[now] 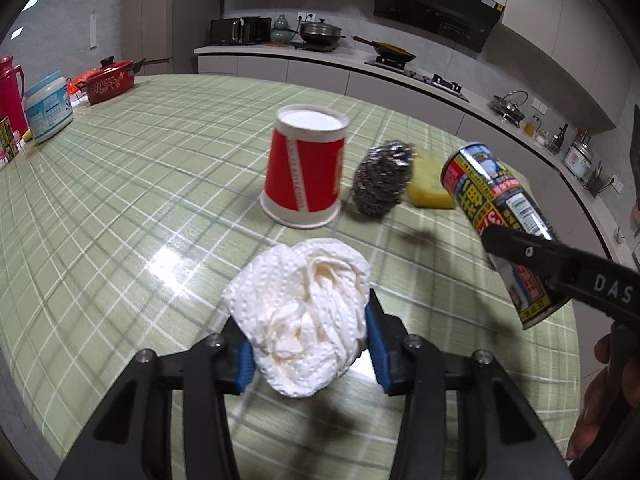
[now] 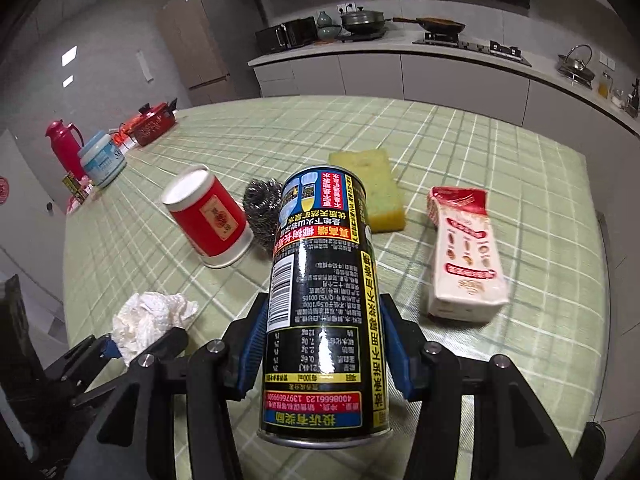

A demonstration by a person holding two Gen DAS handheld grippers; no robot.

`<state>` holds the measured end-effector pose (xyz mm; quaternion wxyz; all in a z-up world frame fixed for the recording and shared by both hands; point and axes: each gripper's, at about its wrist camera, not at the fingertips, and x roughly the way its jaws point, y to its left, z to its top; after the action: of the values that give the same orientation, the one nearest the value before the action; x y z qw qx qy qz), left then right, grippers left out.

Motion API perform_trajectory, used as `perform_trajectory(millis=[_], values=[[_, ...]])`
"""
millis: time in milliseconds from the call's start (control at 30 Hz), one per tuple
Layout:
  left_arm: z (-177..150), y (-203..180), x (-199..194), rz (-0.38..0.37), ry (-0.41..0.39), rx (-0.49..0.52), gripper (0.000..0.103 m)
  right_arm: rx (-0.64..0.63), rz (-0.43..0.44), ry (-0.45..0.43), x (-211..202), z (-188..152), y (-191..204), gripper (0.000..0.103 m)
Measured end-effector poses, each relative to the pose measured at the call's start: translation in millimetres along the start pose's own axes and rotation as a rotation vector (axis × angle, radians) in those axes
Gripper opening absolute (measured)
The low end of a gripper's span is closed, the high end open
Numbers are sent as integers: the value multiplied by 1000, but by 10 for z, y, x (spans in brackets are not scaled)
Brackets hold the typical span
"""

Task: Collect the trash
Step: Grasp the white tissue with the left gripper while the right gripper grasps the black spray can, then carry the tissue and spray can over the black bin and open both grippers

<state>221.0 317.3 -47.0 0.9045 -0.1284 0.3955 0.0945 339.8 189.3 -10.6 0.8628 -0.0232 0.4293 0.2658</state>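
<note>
My left gripper (image 1: 308, 344) is shut on a crumpled white paper towel (image 1: 304, 312), held just above the green checked table (image 1: 120, 200). My right gripper (image 2: 322, 352) is shut on a black drink can (image 2: 320, 312), upside down and lifted off the table; the can (image 1: 500, 224) also shows at the right of the left wrist view. An upturned red paper cup (image 1: 306, 168) stands past the towel. A pink-and-white carton (image 2: 466, 252) lies on the table to the right of the can. From the right wrist view, the towel (image 2: 148, 320) and left gripper (image 2: 136, 350) appear at lower left.
A steel wool scourer (image 1: 380, 180) and a yellow sponge (image 1: 428, 184) lie beside the cup. At the table's far left stand a red thermos (image 2: 66, 148), a blue-white tub (image 2: 102, 160) and a red pot (image 2: 154, 124). A kitchen counter (image 2: 440, 52) with a stove runs behind.
</note>
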Motion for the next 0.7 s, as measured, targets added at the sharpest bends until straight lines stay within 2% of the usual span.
perform_trajectory(millis=[267, 700], values=[[-97, -187, -220, -13, -30, 29, 47, 17, -31, -34, -427, -151, -183, 55], [-302, -592, -456, -43, -51, 75, 47, 45, -83, -35, -905, -584, -523, 55]])
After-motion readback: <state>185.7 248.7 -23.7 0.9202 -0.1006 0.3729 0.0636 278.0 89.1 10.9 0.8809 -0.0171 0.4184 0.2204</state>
